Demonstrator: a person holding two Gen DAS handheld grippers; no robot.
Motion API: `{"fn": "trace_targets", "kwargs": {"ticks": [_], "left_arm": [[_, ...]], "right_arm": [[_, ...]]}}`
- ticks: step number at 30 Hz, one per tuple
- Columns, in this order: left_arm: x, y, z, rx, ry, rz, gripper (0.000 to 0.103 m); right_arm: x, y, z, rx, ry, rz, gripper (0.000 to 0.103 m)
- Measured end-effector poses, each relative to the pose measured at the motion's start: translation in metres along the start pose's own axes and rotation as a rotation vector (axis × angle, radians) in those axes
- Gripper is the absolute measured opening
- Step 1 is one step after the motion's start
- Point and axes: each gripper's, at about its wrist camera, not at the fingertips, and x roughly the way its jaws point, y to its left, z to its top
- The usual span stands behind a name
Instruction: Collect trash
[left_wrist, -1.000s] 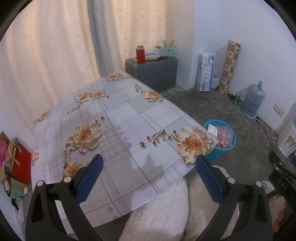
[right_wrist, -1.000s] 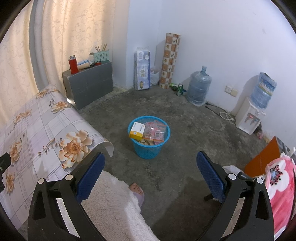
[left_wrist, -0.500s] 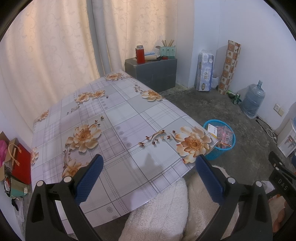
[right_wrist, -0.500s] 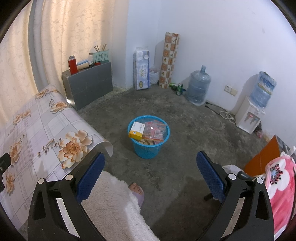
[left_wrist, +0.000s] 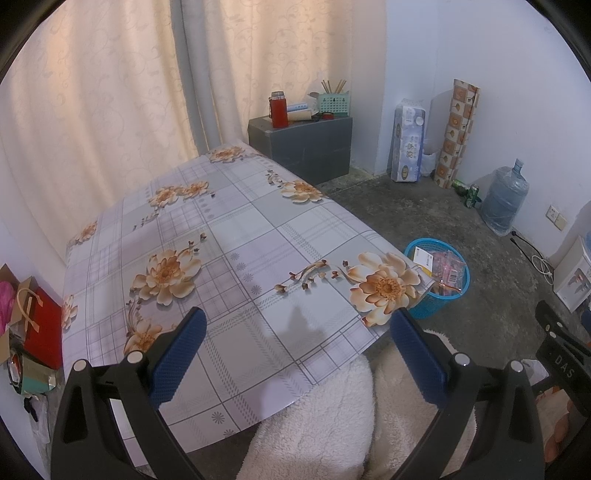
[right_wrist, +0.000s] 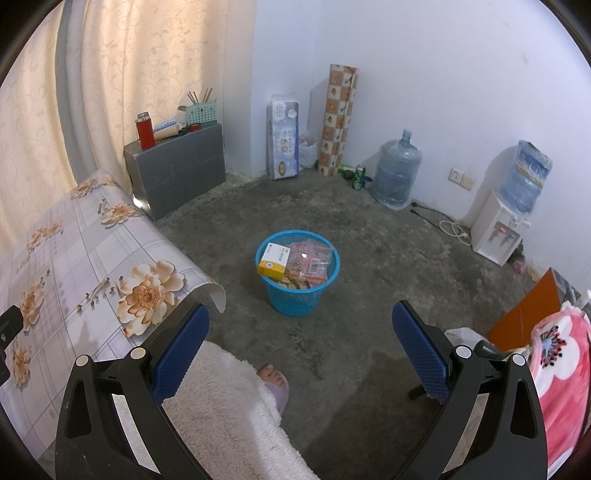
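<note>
The blue basket (right_wrist: 297, 273) sits on the concrete floor just off the worktop's (left_wrist: 229, 236) curled corner, already holding a yellow-and-white box (right_wrist: 275, 260) and pink wrappers (right_wrist: 312, 262), and it lies dead ahead of the right tongs (right_wrist: 300, 352), which hang spread wide and empty. The left tongs (left_wrist: 295, 360), equally wide and empty, hover over the floral worktop, with the basket off beyond its right corner. No loose trash shows on the cloth. A slippered foot (right_wrist: 275, 380) and white fleece (right_wrist: 236, 413) sit nearer than the basket.

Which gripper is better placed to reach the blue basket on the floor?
Right, probably. The right gripper faces the blue basket directly with jaws open; the left gripper hangs over the table.
</note>
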Motion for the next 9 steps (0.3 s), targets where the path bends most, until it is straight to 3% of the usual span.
{"fn": "trace_targets", "kwargs": {"ticks": [9], "left_arm": [[-0.0002, -0.0040, -0.0022, 0.002, -0.001, -0.002, 0.098]], "right_arm": [[0.0001, -0.0004, 0.0003, -0.003, 0.001, -0.001, 0.095]]}}
